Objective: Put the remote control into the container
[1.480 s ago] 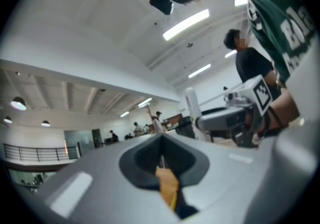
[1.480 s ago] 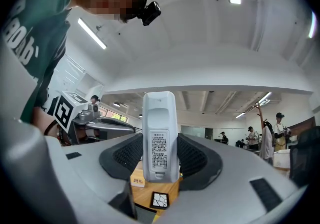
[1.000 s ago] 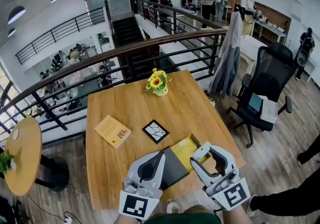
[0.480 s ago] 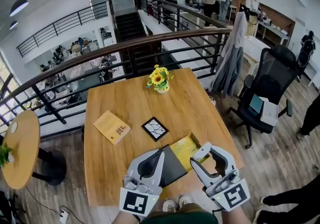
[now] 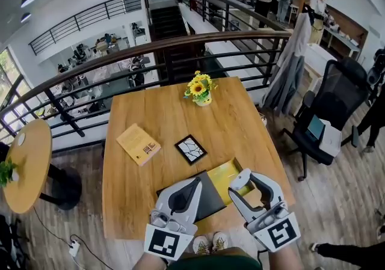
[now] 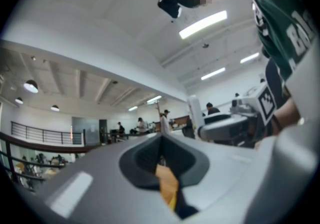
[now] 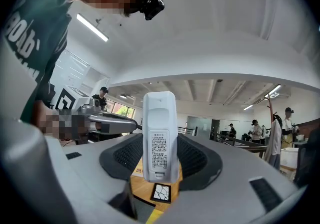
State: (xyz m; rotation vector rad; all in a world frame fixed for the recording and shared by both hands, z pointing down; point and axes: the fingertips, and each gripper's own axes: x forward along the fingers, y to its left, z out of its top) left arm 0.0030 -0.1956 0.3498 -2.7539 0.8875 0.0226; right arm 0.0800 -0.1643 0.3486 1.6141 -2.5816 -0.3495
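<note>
In the right gripper view a white remote control (image 7: 160, 133) stands upright between the dark pads, its label side facing the camera. My right gripper (image 7: 160, 140) is shut on it. In the head view this gripper (image 5: 236, 184) hovers over the near right part of the wooden table (image 5: 132, 196), with the remote's white end (image 5: 240, 177) just above a yellow flat container (image 5: 221, 174). Beside the yellow one lies a dark grey flat piece (image 5: 210, 201). My left gripper (image 5: 194, 183) hangs over that dark piece, its jaws meeting at the tip (image 6: 161, 143) with nothing held.
On the table are a vase of sunflowers (image 5: 199, 89), a tan book (image 5: 139, 144) and a black-framed tile (image 5: 190, 149). A railing (image 5: 180, 46) runs behind the table. A black office chair (image 5: 328, 118) stands at the right and a round side table (image 5: 24, 169) at the left.
Both grippers keep their places, with the remote still in the right one. The head view has shifted a little, so the table sits slightly differently in the picture.
</note>
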